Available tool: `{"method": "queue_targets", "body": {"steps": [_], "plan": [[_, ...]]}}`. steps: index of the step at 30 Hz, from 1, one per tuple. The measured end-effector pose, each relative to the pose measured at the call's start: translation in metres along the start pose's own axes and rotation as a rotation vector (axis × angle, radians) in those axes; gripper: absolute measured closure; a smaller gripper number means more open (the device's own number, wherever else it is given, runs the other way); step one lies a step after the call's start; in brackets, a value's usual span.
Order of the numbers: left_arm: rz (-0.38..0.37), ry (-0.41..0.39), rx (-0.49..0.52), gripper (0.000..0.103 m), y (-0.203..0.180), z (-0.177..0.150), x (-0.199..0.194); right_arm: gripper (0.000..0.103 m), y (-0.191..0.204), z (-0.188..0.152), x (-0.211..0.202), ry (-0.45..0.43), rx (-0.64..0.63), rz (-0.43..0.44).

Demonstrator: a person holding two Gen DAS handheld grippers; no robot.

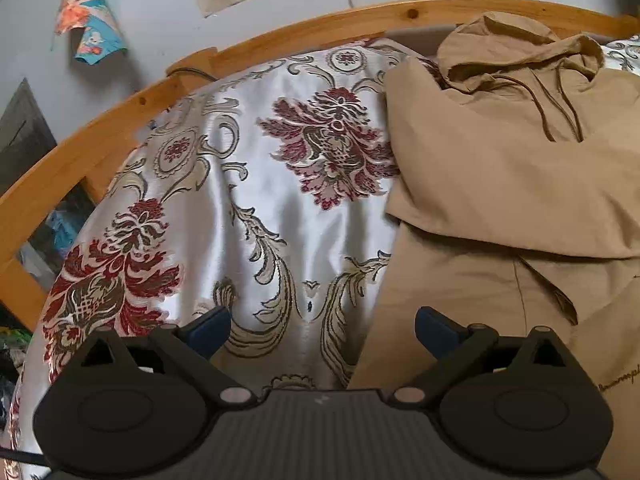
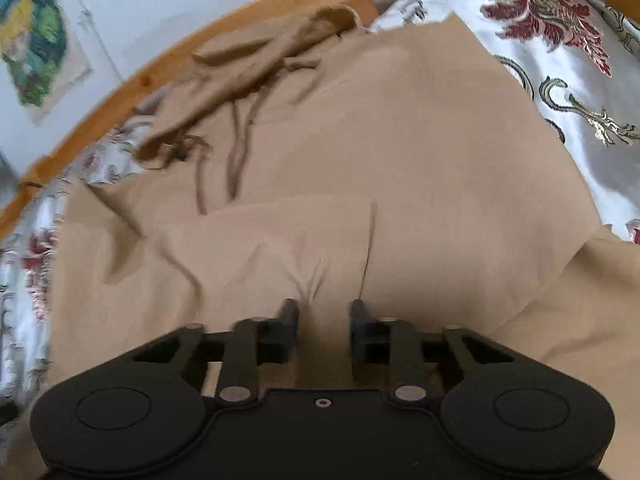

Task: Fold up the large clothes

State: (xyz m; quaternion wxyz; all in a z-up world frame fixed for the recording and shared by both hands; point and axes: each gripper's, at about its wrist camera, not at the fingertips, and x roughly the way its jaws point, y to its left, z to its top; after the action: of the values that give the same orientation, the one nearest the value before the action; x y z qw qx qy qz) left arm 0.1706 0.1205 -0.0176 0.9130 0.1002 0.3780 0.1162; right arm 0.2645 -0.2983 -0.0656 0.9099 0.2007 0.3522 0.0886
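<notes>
We hold the left hand-held gripper (image 1: 322, 326) spread, empty, over the bedspread (image 1: 248, 200); hoodie (image 1: 500, 184) at 2 o'clock. Right hand-held gripper (image 2: 325, 312), part-closed, straddles a hoodie (image 2: 360, 160) crease; pinch unconfirmed.

Both wrist cameras look down, sharing the hoodie (image 1: 500, 152).
</notes>
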Motion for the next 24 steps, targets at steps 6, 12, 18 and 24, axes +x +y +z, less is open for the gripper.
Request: {"method": "queue_targets", "body": {"steps": [6, 12, 18, 24], "plan": [[-0.011, 0.0, -0.038, 0.002, -0.008, 0.004, -0.003, 0.094, -0.019, 0.001, -0.088, -0.229, -0.087, -0.048], [0.008, 0.003, -0.031, 0.002, -0.028, 0.032, -0.005, 0.06, -0.032, -0.021, -0.087, -0.198, -0.207, -0.088], [0.041, 0.007, 0.07, 0.002, -0.03, 0.094, -0.017, 0.044, -0.03, -0.04, -0.081, -0.202, -0.339, -0.124], [0.03, -0.031, 0.22, 0.0, -0.053, 0.189, -0.04, 0.035, -0.039, -0.04, -0.08, -0.205, -0.341, -0.126]]}}
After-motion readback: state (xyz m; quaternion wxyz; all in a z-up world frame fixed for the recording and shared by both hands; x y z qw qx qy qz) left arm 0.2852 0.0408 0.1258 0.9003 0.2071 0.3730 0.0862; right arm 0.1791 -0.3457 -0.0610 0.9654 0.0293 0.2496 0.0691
